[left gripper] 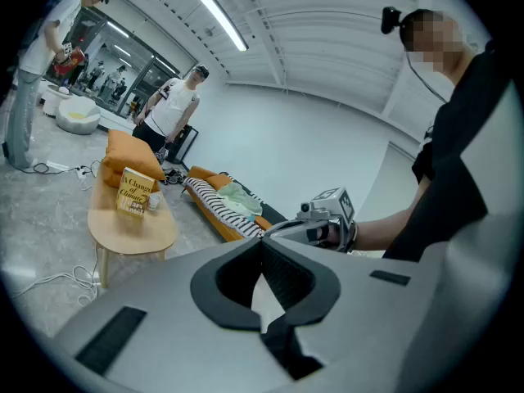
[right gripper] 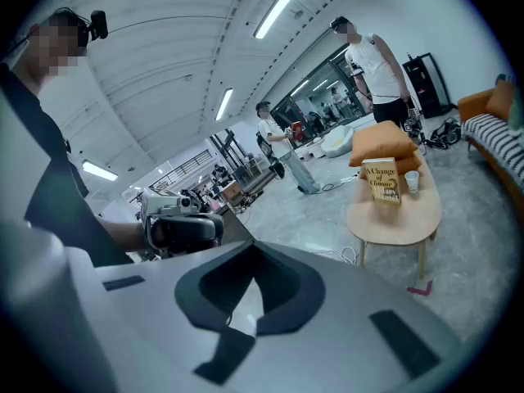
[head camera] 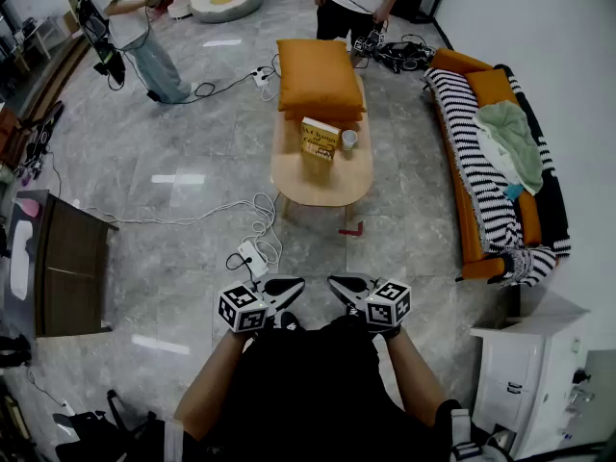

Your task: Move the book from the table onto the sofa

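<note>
A yellow book (head camera: pixel 319 140) stands upright on the oval wooden table (head camera: pixel 322 186), in front of an orange cushion (head camera: pixel 320 80). The orange sofa (head camera: pixel 469 219) with a striped blanket runs along the right wall. My left gripper (head camera: pixel 292 285) and right gripper (head camera: pixel 339 283) are held side by side close to my body, far short of the table, both shut with nothing in them. The left gripper view shows its shut gripper (left gripper: pixel 262 246), with the book (left gripper: pixel 135 191) and sofa (left gripper: pixel 219 205) far off. The right gripper view shows that gripper (right gripper: pixel 249 250) shut too, and the book (right gripper: pixel 382 180).
A white cup (head camera: pixel 349 140) stands beside the book. White cables and a power strip (head camera: pixel 252 255) lie on the floor between me and the table, near a red tape mark (head camera: pixel 351 229). A dark cabinet (head camera: pixel 67 268) stands left, a white unit (head camera: pixel 525 364) right. Two people (head camera: pixel 130 27) stand beyond.
</note>
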Demonstrator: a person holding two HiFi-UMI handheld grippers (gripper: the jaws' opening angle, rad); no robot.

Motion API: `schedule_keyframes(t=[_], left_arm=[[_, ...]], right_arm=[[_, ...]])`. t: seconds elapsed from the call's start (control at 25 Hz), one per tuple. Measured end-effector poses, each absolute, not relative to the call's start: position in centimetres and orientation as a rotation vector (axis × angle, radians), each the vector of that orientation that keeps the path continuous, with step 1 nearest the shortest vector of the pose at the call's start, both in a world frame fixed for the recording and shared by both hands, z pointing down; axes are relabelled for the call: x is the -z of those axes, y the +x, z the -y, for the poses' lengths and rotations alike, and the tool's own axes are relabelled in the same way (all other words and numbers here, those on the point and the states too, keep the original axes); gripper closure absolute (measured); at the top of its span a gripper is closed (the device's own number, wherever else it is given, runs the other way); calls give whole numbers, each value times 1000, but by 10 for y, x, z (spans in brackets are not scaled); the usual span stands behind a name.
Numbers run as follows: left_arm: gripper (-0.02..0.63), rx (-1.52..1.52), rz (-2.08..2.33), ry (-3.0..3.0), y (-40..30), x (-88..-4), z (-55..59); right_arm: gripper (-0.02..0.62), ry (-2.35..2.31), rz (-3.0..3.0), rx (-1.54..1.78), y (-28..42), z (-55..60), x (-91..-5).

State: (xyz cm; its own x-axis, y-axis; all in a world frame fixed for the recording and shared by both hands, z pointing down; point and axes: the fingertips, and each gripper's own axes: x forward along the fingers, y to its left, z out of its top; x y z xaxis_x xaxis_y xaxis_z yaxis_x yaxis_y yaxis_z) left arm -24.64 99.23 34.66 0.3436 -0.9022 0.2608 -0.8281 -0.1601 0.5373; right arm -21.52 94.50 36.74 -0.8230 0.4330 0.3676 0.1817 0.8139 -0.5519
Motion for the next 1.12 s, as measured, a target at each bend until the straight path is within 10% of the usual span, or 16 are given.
schedule_keyframes(t=[1.12], left_arm=[[597,172,1528,1963,-238,-348,-989]], right_arm=[[589,-474,2508,-699,-213,-934,-365]])
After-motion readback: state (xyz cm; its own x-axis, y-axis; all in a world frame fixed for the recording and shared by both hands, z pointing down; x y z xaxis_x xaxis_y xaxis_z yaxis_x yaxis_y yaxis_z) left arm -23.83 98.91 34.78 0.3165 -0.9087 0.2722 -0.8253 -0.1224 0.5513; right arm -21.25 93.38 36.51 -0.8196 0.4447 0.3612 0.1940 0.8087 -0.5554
